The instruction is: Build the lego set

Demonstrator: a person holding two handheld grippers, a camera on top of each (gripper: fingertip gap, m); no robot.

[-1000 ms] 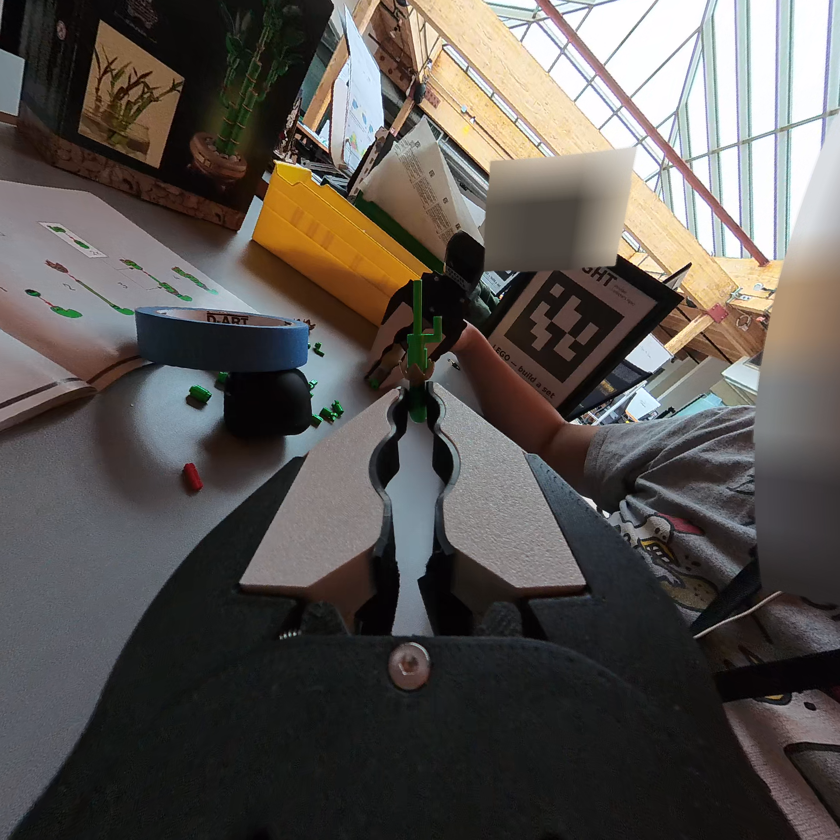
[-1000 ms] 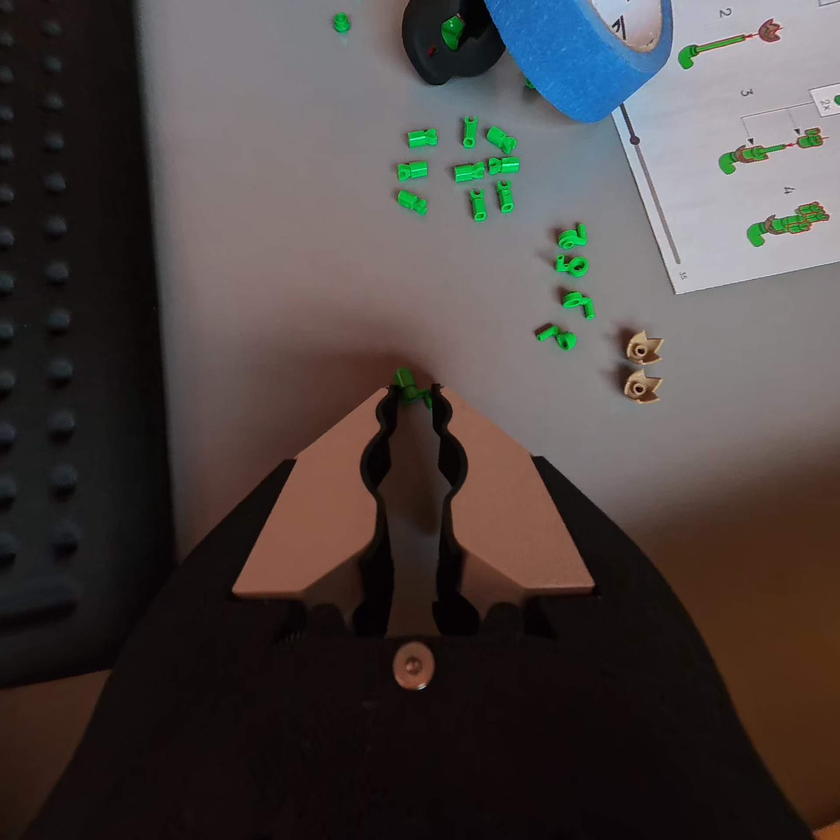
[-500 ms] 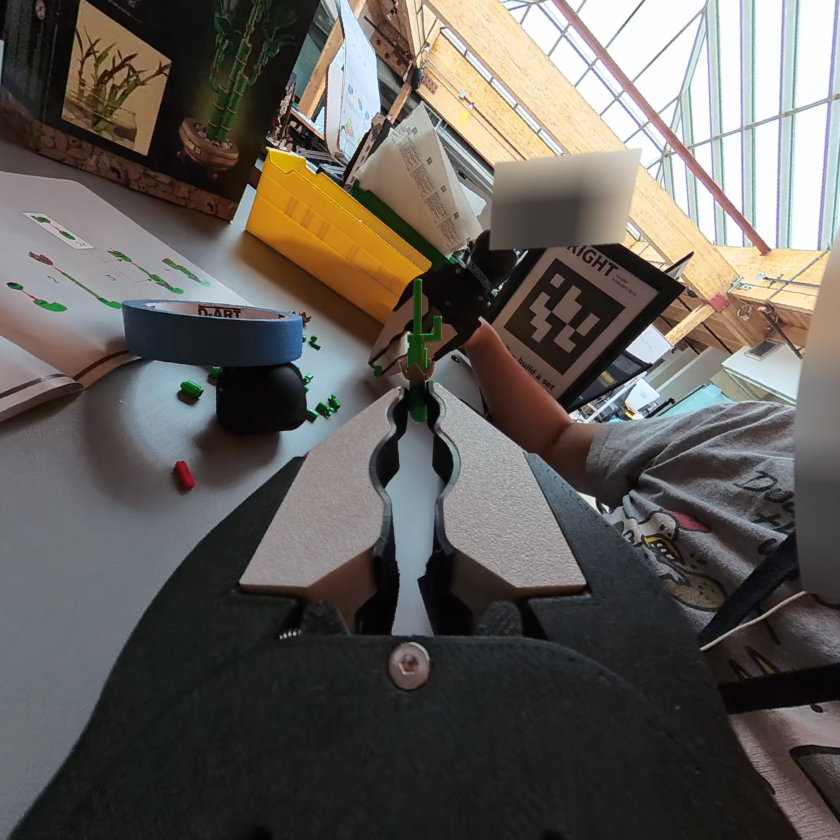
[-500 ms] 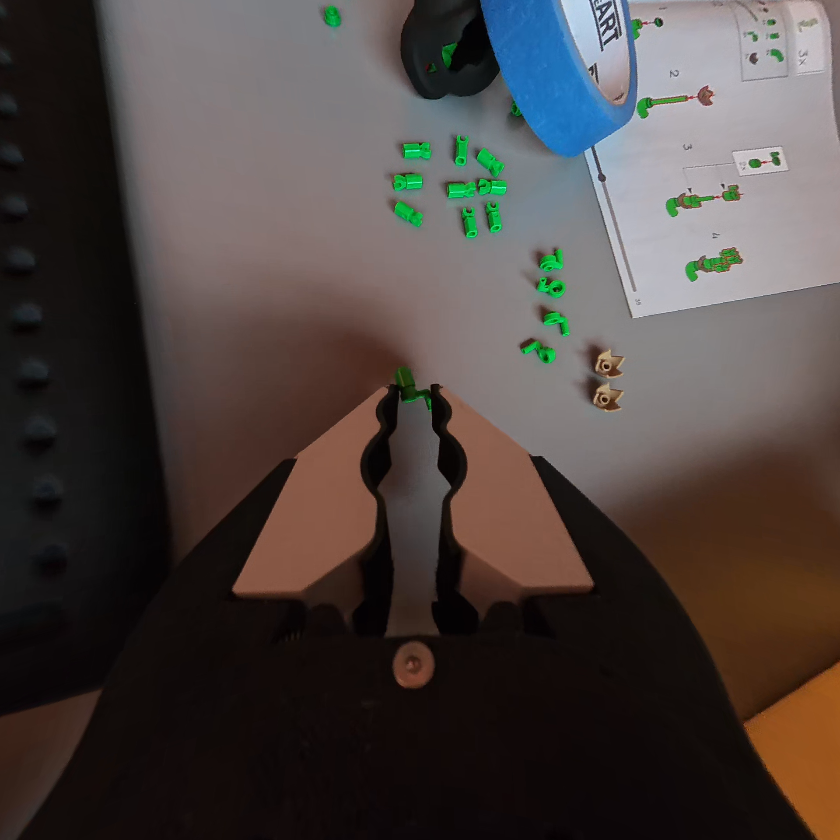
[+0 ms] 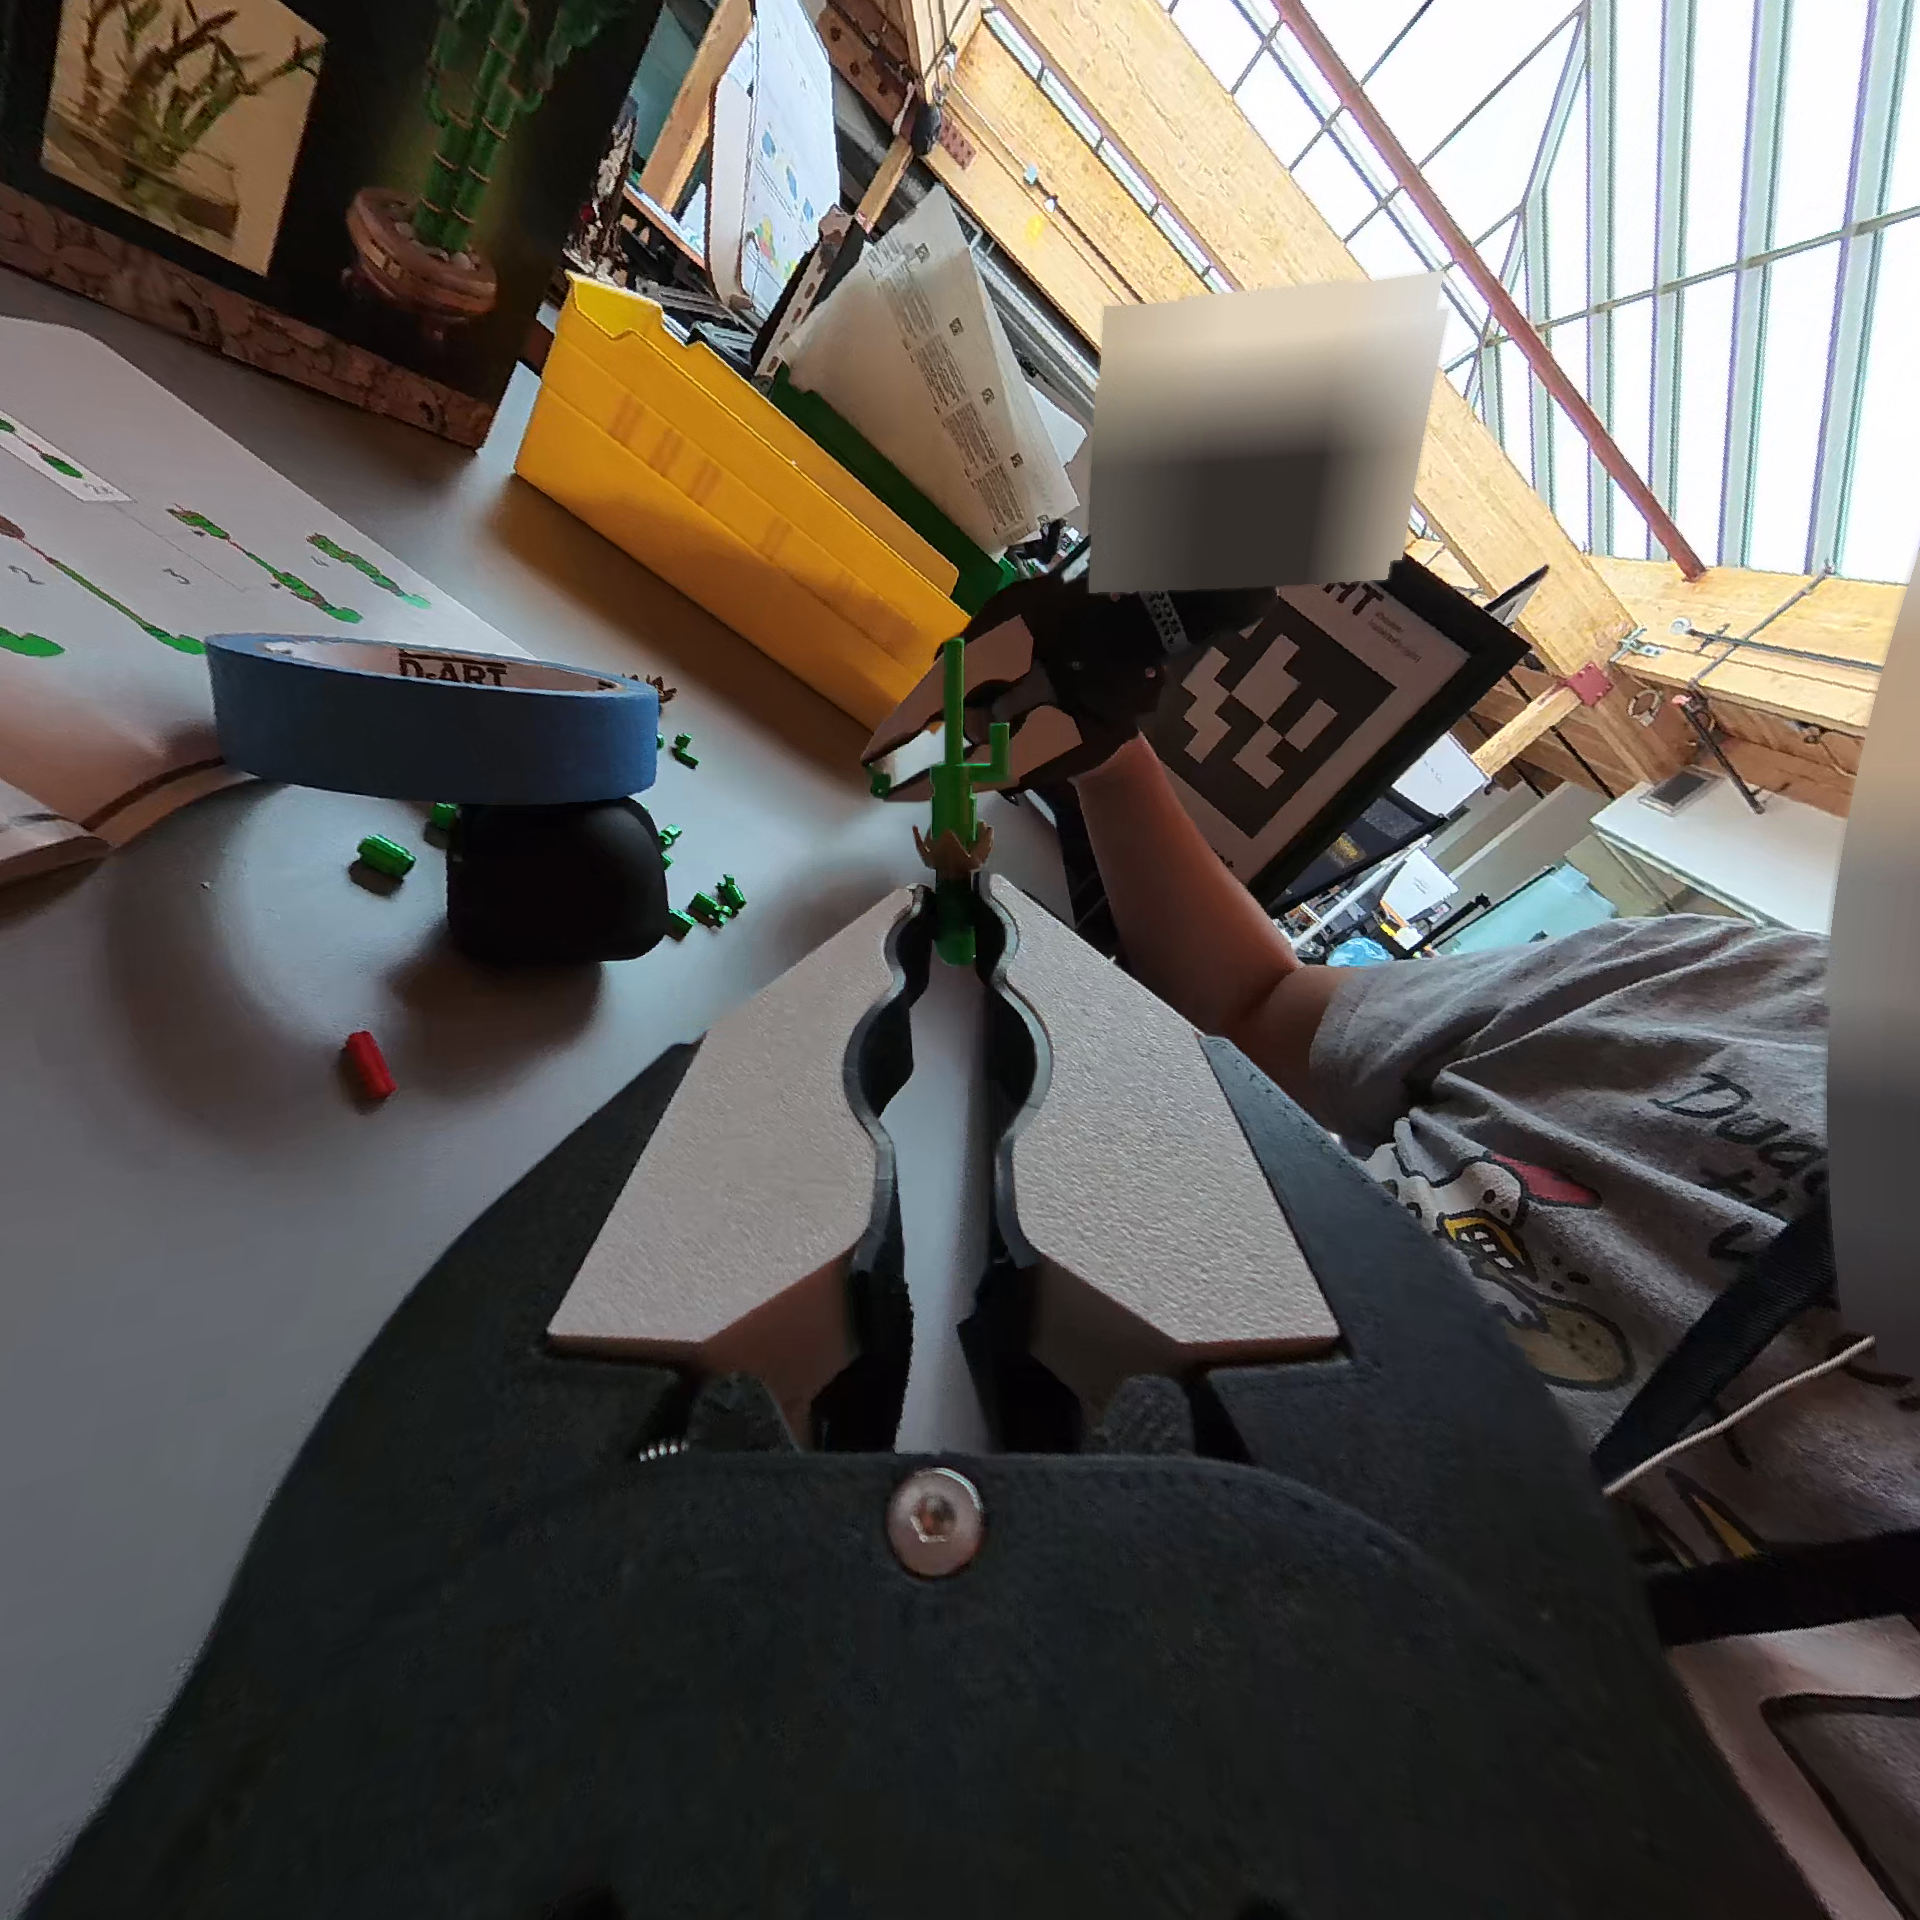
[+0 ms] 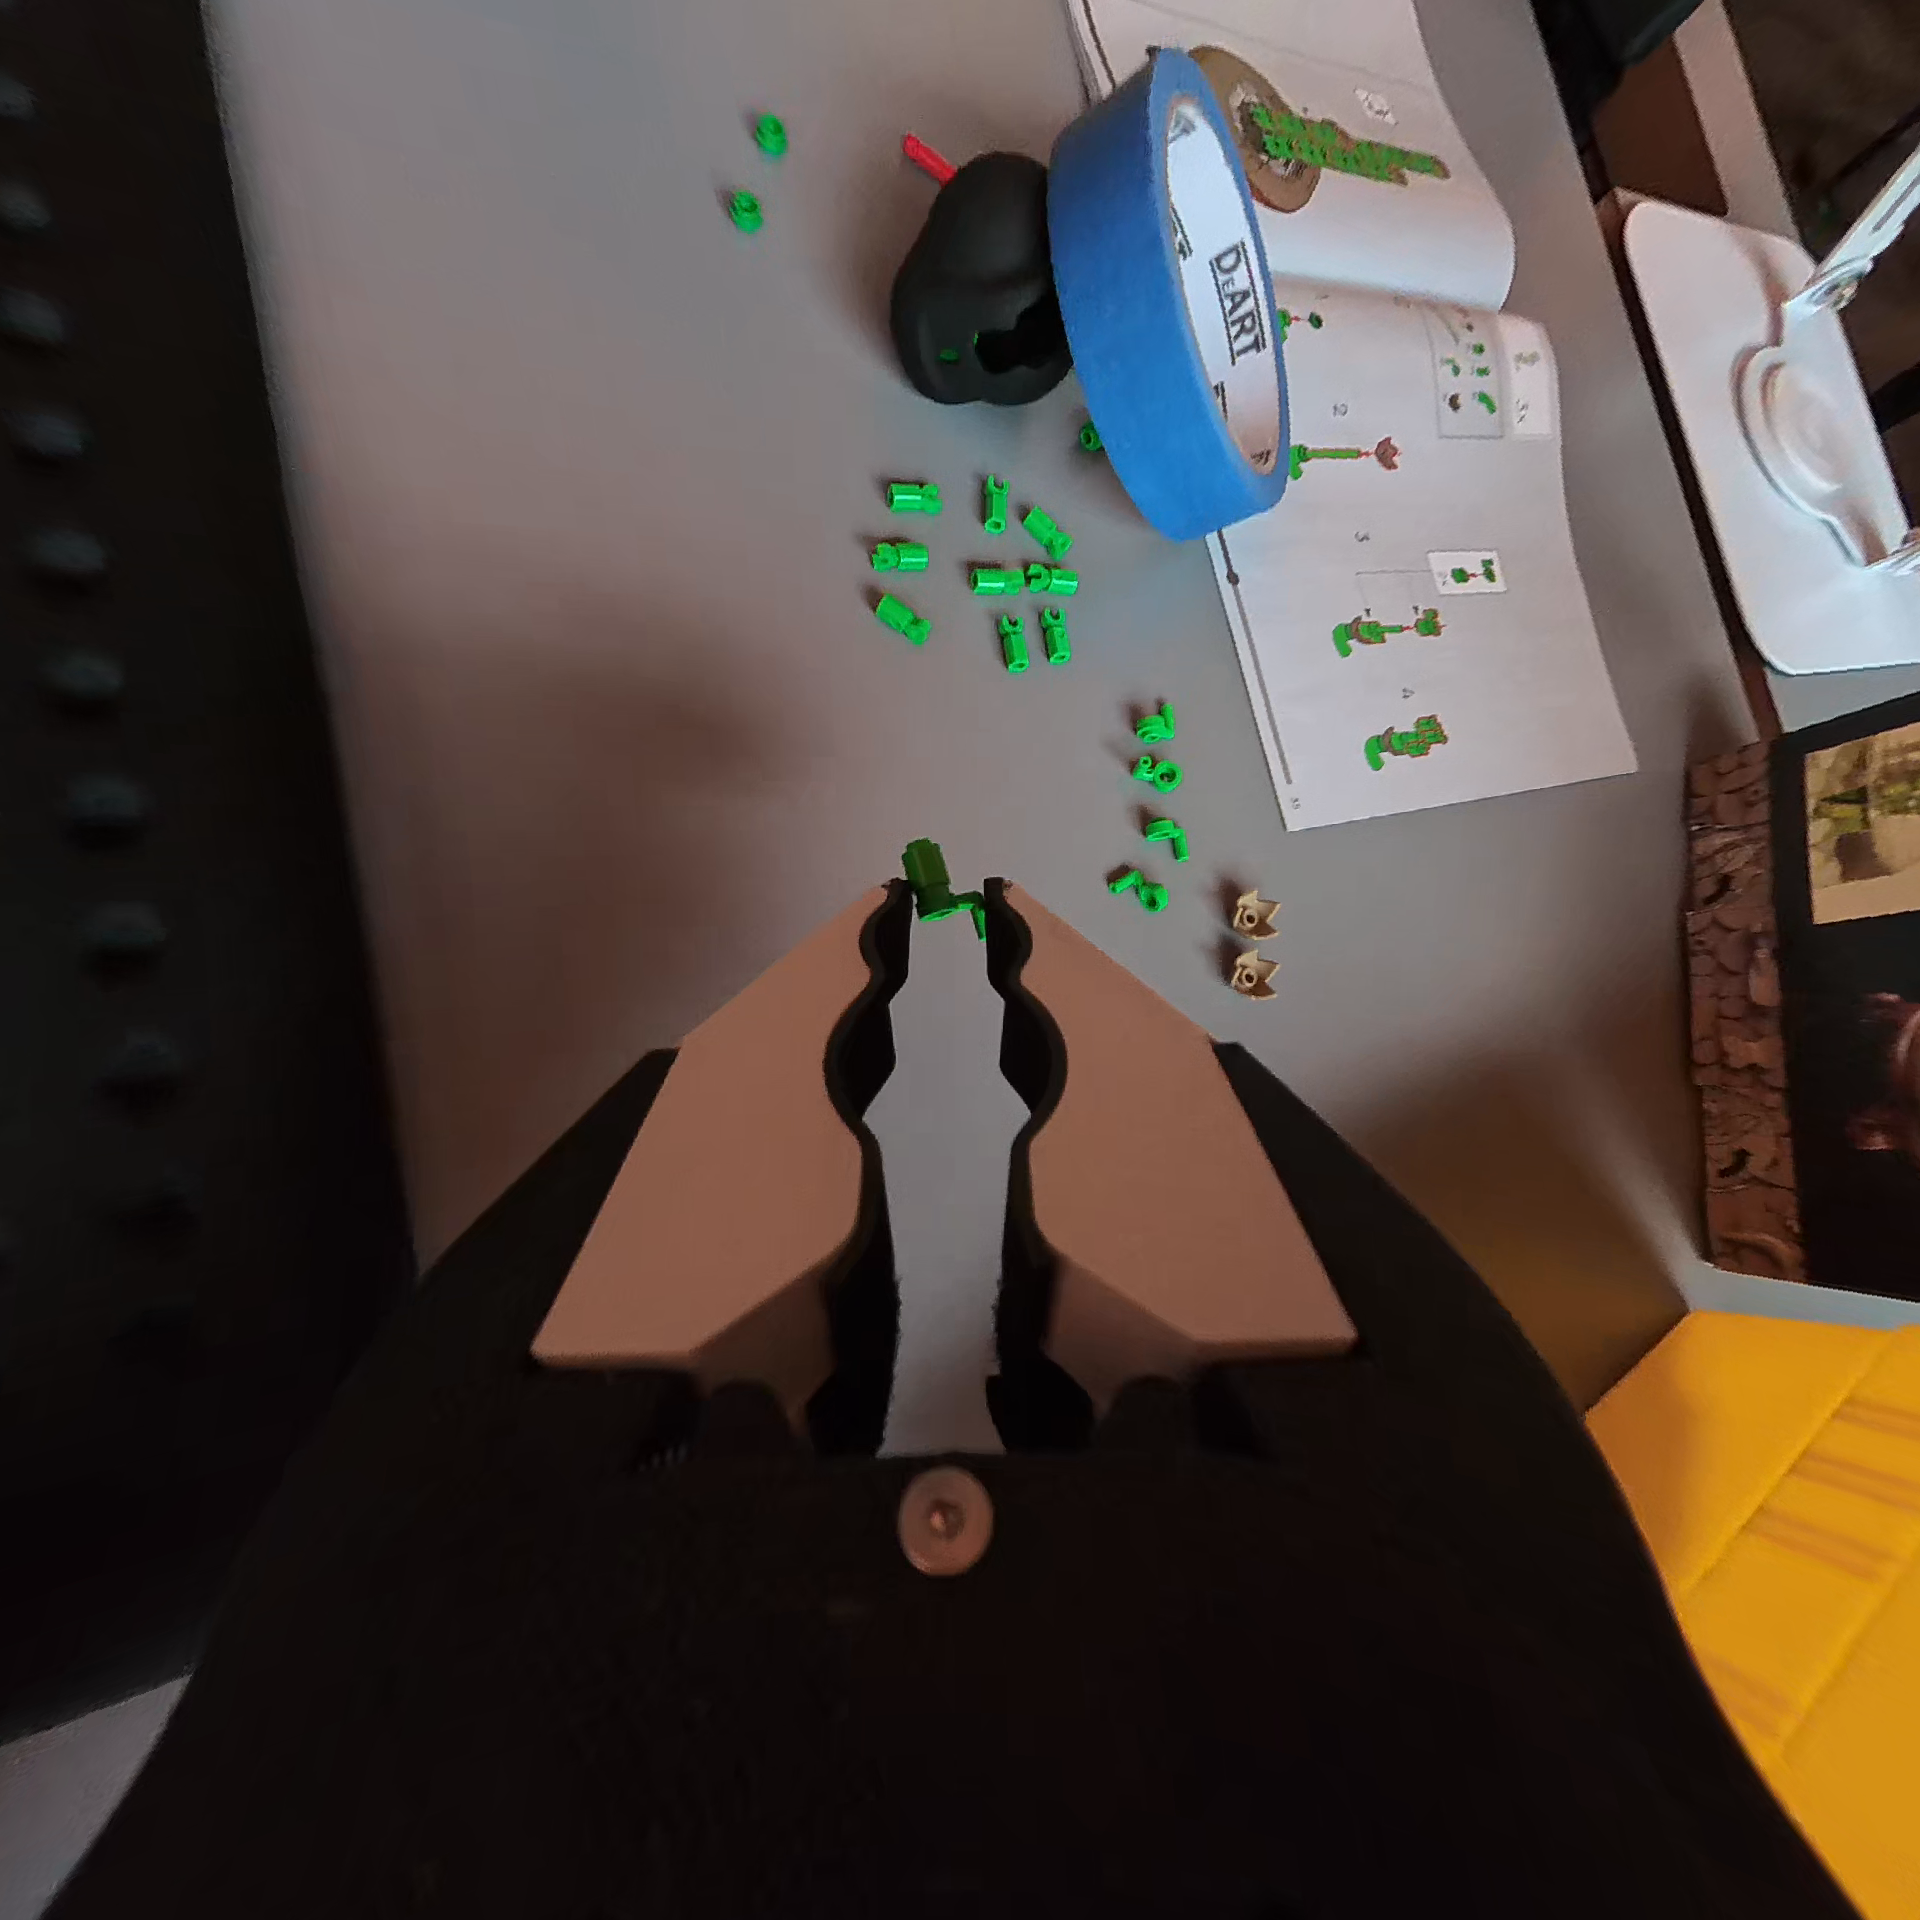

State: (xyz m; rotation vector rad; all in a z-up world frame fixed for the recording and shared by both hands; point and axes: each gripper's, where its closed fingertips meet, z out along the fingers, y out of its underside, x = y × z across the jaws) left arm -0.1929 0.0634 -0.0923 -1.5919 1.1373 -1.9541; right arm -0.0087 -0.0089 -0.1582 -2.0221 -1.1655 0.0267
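My left gripper (image 5: 954, 902) is shut on the base of a thin green stem assembly (image 5: 956, 790) with a tan collar and a side branch, held upright above the grey table (image 5: 156, 1195). My right gripper (image 6: 943, 891) is shut on a small green clip piece (image 6: 935, 883) and is raised above the table; it also shows in the left wrist view (image 5: 987, 717), just behind the stem. Several loose green pieces (image 6: 987, 571), green hook pieces (image 6: 1153, 800) and two tan collar pieces (image 6: 1252, 940) lie on the table below.
A blue tape roll (image 6: 1164, 301) leans on a black holder (image 6: 966, 291) beside the open instruction booklet (image 6: 1423, 582). A yellow bin (image 5: 717, 520), the set's box (image 5: 281, 177) and a marker board (image 5: 1309, 717) stand behind. A small red piece (image 5: 366, 1062) lies near. A person's arm (image 5: 1195, 914) is at right. The grippers' ends are close to 20 cm from one another.
My right gripper has lifted higher with the green clip piece, so the table parts look smaller. The left gripper has kept hold of the stem and tilted slightly.
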